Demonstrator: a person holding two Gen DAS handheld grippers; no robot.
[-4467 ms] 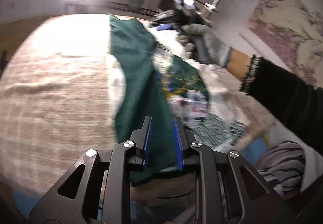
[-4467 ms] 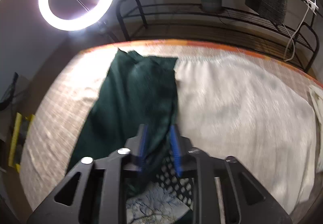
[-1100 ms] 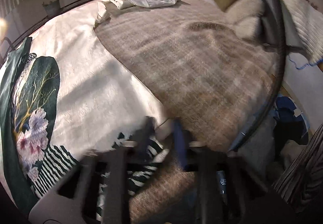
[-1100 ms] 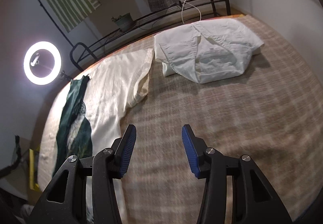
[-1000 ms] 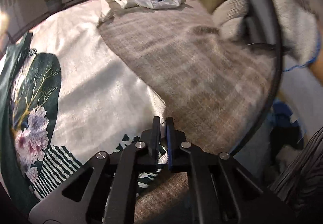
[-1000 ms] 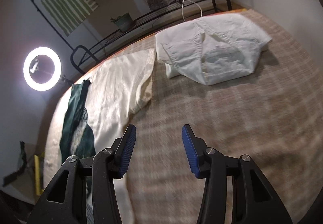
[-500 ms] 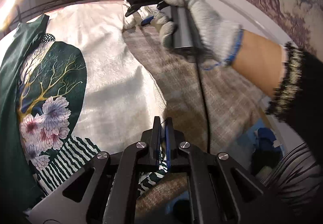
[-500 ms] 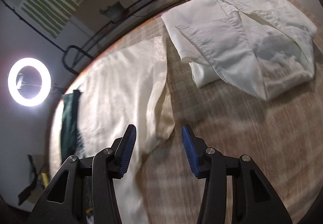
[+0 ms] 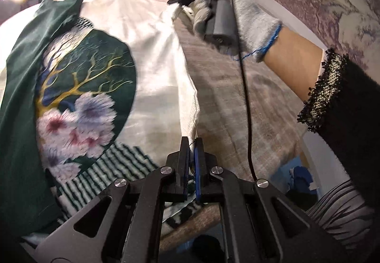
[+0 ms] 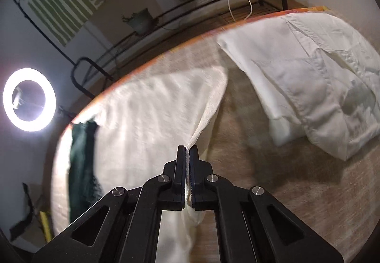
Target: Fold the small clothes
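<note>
A cream garment (image 9: 152, 54) with a dark green panel, a gold tree and pink flowers lies spread flat on the plaid bed cover (image 9: 237, 101). My left gripper (image 9: 192, 142) is shut on its near right edge. In the right wrist view the same cream garment (image 10: 147, 120) shows its plain side, and my right gripper (image 10: 188, 149) is shut on its right edge, which rises into the jaws. In the left wrist view a gloved hand holds the right gripper (image 9: 177, 0) at the garment's far edge.
A folded white shirt (image 10: 308, 77) lies on the bed cover at the right. A lit ring light (image 10: 28, 99) stands at the left beyond the bed edge. A black metal rack (image 10: 190, 11) with a potted plant runs behind the bed. A black cable (image 9: 244, 96) hangs from the gloved hand.
My right gripper moved left to the cream garment's edge and closed on it. My left gripper stayed shut on the near edge while the view swung over the printed side.
</note>
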